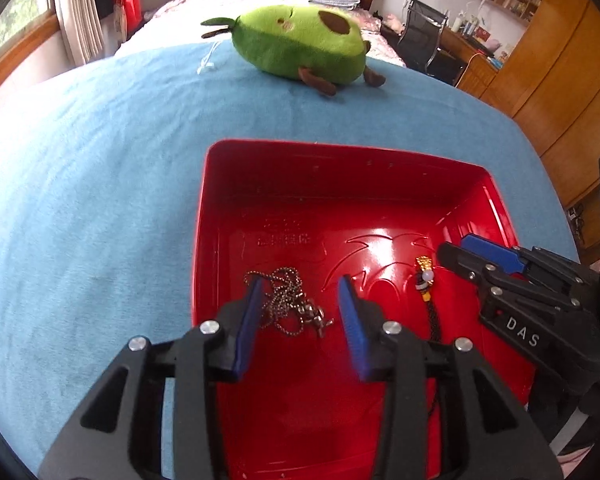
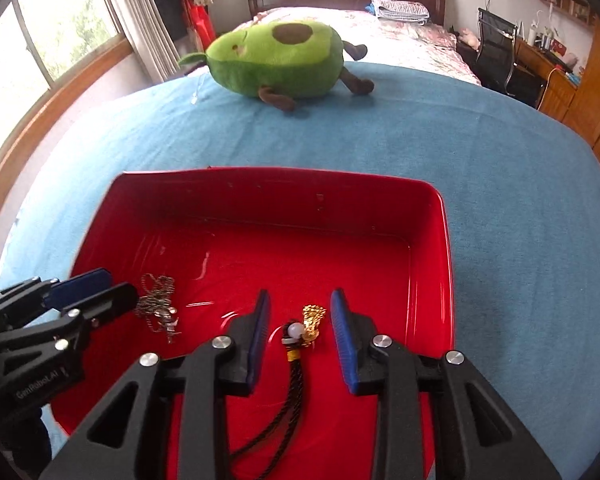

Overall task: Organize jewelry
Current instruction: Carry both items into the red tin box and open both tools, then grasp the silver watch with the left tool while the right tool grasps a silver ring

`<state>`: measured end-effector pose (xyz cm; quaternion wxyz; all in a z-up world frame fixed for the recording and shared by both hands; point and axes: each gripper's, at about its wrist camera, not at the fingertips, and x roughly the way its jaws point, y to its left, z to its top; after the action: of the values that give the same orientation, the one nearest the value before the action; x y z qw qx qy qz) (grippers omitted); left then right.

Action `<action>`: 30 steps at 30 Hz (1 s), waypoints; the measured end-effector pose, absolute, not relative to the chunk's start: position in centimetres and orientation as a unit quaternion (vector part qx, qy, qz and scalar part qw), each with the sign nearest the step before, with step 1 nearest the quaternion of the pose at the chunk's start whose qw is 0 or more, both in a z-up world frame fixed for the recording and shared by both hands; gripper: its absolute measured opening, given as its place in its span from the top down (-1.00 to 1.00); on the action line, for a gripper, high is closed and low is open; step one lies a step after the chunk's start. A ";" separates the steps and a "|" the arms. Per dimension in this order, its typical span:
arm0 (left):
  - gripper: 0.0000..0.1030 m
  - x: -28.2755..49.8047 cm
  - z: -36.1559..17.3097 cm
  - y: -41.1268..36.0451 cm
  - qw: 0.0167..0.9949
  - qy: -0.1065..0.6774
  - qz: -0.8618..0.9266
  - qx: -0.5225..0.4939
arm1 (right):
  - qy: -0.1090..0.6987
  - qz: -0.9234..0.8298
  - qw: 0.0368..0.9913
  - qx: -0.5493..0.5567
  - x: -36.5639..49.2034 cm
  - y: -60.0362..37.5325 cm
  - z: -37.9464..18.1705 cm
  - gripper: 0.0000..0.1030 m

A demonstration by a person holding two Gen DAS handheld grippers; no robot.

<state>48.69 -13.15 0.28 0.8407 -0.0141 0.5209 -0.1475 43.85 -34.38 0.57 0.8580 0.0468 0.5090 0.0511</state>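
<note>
A red tray (image 1: 204, 216) sits on a blue blanket (image 1: 80, 200) spread over the bed, with a green avocado plush (image 1: 300, 40) lying beyond its far rim. Inside the tray, toward its left side, a silver ball-chain necklace (image 1: 296, 300) lies in a loose heap; the left gripper (image 1: 300, 292) hangs over it, released, the blue pads apart on either side of the chain and not pressing it. Toward the tray's right side lies a black cord with a gold charm (image 2: 306, 330) and a pale bead; the right gripper (image 2: 298, 308) straddles it, likewise released.
</note>
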 end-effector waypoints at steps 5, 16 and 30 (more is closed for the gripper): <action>0.26 46.9 1.9 -12.9 0.847 0.508 -0.159 -0.016 | 0.493 0.055 0.867 0.054 42.1 -34.8 2.1 0.38; -0.34 35.7 6.9 -8.2 0.887 0.434 -0.158 0.011 | 0.423 0.103 0.897 0.074 30.8 -35.8 7.0 0.38; -0.34 27.3 1.9 -3.8 0.866 0.483 -0.130 0.014 | 0.484 0.156 0.856 0.090 21.8 -32.9 2.1 0.39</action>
<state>27.29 -3.83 1.94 0.8655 0.0138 0.4834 -0.1302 21.82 -32.92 2.15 0.8564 0.0903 0.4837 0.1564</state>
